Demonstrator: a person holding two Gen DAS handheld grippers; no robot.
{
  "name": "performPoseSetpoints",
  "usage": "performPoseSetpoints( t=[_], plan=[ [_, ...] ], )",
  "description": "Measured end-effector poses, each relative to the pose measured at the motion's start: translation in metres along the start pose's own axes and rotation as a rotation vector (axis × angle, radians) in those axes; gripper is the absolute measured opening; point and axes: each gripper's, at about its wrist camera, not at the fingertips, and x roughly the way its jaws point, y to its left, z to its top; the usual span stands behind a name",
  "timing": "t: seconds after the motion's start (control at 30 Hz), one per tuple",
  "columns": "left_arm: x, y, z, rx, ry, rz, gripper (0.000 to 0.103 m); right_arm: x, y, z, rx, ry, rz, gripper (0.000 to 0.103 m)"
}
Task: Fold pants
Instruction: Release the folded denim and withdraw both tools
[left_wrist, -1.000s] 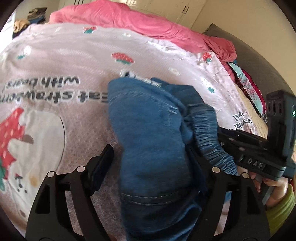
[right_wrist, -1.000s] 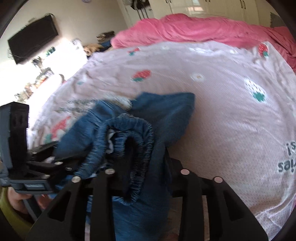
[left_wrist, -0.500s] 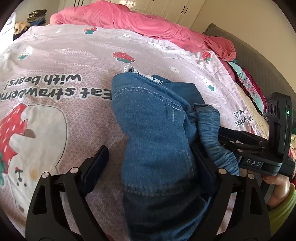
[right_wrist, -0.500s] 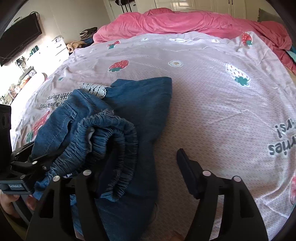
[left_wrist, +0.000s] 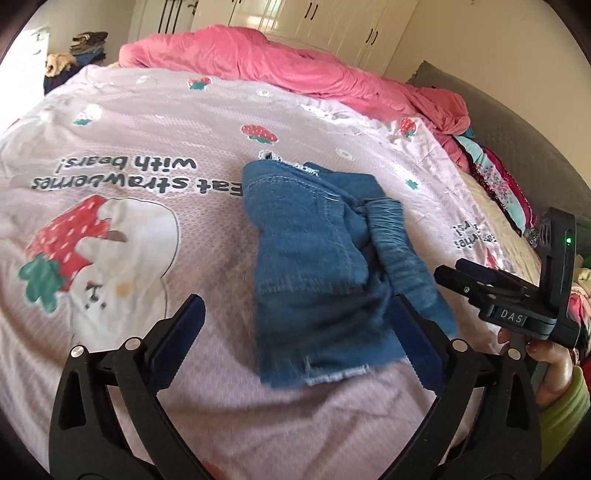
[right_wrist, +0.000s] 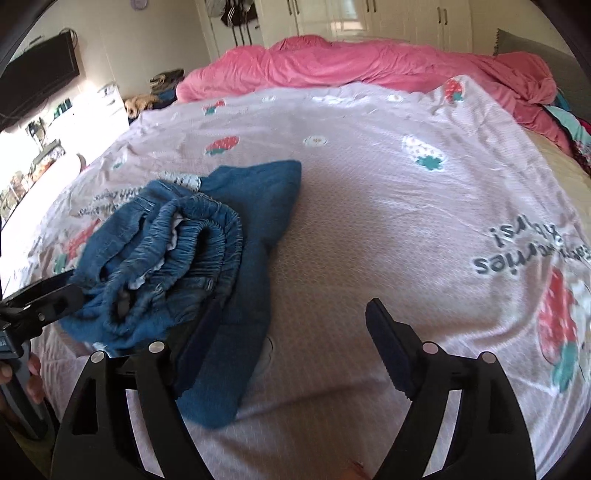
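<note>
Folded blue pants (left_wrist: 325, 266) lie on the strawberry-print bed (left_wrist: 155, 122). Both the left tool (left_wrist: 299, 332) and the right tool (right_wrist: 295, 347) are opening, gripping nothing.

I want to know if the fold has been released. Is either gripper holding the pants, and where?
Nothing is held. The left gripper and right gripper are both opening, pads off the blue pants lying on the bedspread.
</note>
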Motion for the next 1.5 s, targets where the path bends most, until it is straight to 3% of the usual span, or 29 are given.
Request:
performPoseSetpoints(
  t=[0.1, 0.2, 0.67, 0.97, 1.23, 1.5],
  plan=[
    [-0.015, -0.007, -0.006, 0.019, -0.017, 0.015, 0.093, -0.020, 0.003, -0.008, -0.001, -0.040, 0.008, 0.081],
    [-0.031, -0.015, -0.014, 0.045, -0.037, 0.036, 0.093, -0.039, 0.008, -0.014, -0.010, -0.086, 0.006, 0.098],
    [-0.081, -0.035, -0.042, 0.074, -0.108, 0.065, 0.094, -0.113, 0.045, -0.046, -0.112, -0.253, -0.015, 0.099],
    [-0.091, -0.038, -0.067, 0.067, -0.111, 0.069, 0.094, -0.124, 0.048, -0.070, -0.094, -0.248, -0.004, 0.099],
    [-0.075, -0.031, -0.085, 0.056, -0.068, 0.091, 0.094, -0.108, 0.042, -0.098, -0.077, -0.176, -0.032, 0.099],
    [-0.064, -0.027, -0.090, 0.038, -0.041, 0.101, 0.094, -0.097, 0.039, -0.101, -0.056, -0.142, -0.032, 0.099]
  ],
)
